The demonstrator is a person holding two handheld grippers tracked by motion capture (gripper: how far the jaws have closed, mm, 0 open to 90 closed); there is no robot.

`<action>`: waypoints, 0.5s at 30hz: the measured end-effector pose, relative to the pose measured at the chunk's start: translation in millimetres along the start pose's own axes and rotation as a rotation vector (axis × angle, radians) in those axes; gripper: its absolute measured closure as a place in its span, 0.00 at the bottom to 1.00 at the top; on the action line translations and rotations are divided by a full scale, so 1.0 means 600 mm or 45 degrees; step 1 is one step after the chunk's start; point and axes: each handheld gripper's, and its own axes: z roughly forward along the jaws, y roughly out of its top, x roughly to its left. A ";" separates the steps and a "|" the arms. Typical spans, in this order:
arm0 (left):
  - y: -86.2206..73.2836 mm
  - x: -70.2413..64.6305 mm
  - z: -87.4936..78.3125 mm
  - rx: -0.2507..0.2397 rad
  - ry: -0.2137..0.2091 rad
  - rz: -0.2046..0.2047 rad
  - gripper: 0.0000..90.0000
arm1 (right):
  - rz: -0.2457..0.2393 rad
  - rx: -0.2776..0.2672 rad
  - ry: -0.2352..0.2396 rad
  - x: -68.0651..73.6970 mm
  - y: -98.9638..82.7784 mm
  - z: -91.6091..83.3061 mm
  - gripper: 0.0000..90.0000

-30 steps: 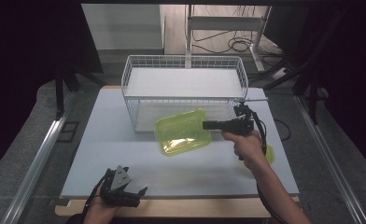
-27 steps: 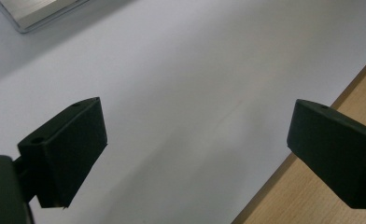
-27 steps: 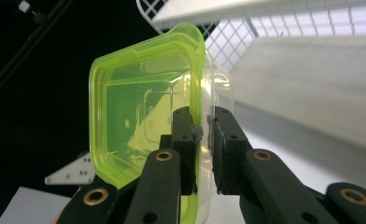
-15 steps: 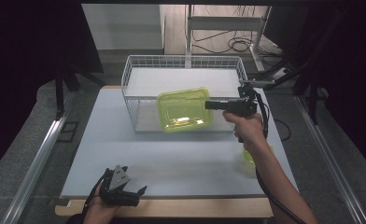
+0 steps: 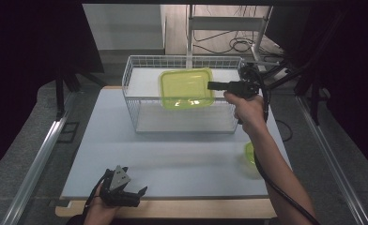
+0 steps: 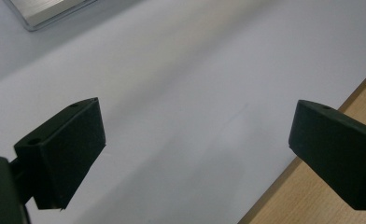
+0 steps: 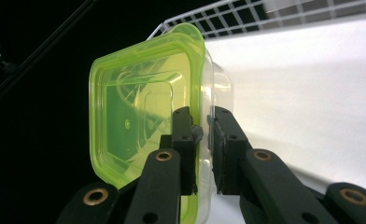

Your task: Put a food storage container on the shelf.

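From the high view the right gripper (image 5: 211, 86) holds a green container (image 5: 187, 88) in the air over the white wire basket (image 5: 131, 105), the container tilted so its broad face turns toward the camera. The right gripper view adds what the high view cannot: the two black jaws are clamped on the rim of the container (image 7: 144, 116), a green lid on a clear tub, with the basket's wire edge (image 7: 246, 14) behind it. The high view also shows the left gripper (image 5: 137, 192) lying low at the near edge of the grey table (image 5: 79, 140), and a second green piece (image 5: 249, 152) beside the right forearm. The left gripper view shows its jaws standing wide apart over bare tabletop (image 6: 195, 93), nothing between them
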 end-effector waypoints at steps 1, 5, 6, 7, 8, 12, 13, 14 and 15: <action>0.000 0.000 0.000 0.000 0.001 -0.001 0.04 | -0.001 -0.002 -0.009 -0.002 0.005 0.001 0.90; 0.000 0.001 0.000 0.000 0.003 -0.002 0.04 | 0.010 -0.016 -0.059 -0.008 0.019 0.006 0.90; 0.000 0.001 0.000 0.000 0.003 -0.002 0.04 | 0.010 -0.016 -0.059 -0.008 0.019 0.006 0.90; 0.000 0.001 0.000 0.000 0.004 -0.001 0.04 | 0.021 -0.018 -0.076 -0.012 0.025 0.011 0.90; 0.000 0.001 0.000 0.001 0.003 0.000 0.04 | 0.022 -0.021 -0.087 -0.014 0.028 0.013 0.90; 0.000 0.001 0.000 0.001 0.001 0.002 0.04 | 0.035 -0.026 -0.111 -0.019 0.035 0.023 0.90; 0.000 0.001 0.000 0.001 0.001 0.001 0.04 | 0.037 -0.030 -0.116 -0.019 0.037 0.026 0.90; 0.000 0.001 0.000 0.001 0.001 0.001 0.04 | 0.039 -0.030 -0.122 -0.020 0.038 0.028 0.90; 0.000 0.001 0.000 0.001 0.003 0.002 0.04 | 0.038 -0.031 -0.130 -0.020 0.039 0.030 0.90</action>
